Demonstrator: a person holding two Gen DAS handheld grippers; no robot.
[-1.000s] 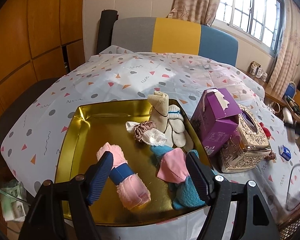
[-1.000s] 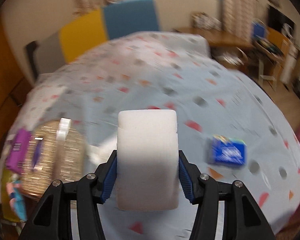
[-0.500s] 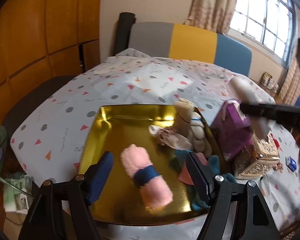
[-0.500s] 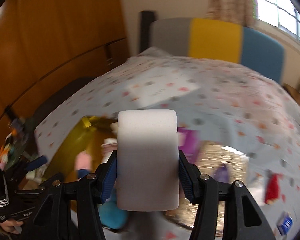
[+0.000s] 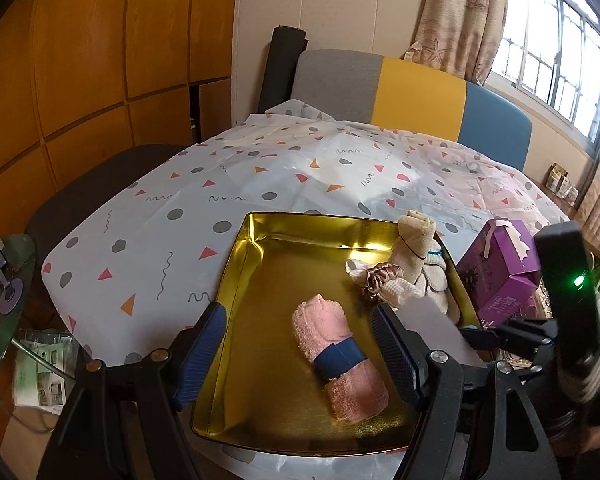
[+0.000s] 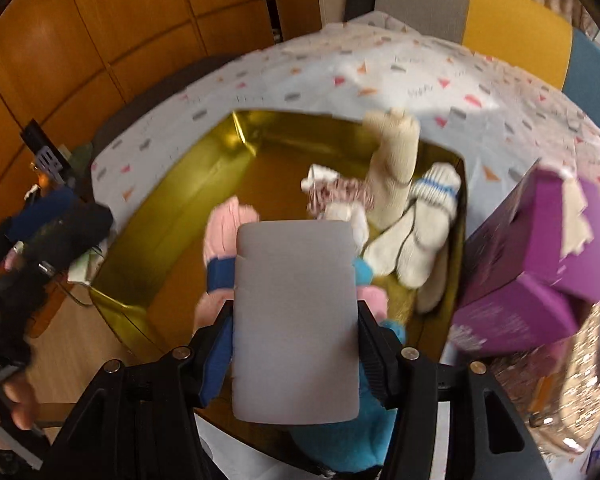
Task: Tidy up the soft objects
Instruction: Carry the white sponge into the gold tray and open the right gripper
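Left gripper point(image 5: 296, 356): jaws apart, nothing between the pads, hovering over the near edge of the shallow gold metal tray point(image 5: 236, 264), probably to leave the tray clear.

In the tray: rolled pink towel with a blue band point(image 5: 338, 360) lies mid-floor; cream and white socks point(image 5: 418, 256) and a brown satin scrunchie point(image 5: 380, 278) are bunched at the far right corner.

Right gripper point(image 6: 296, 344): clamped across the short sides of a white rectangular foam sponge point(image 6: 296, 320), held over the tray's near right part above a blue and pink plush toy point(image 6: 370, 292), apparently for setting down. Purple cardboard box point(image 6: 540, 272) stands just outside the rim.
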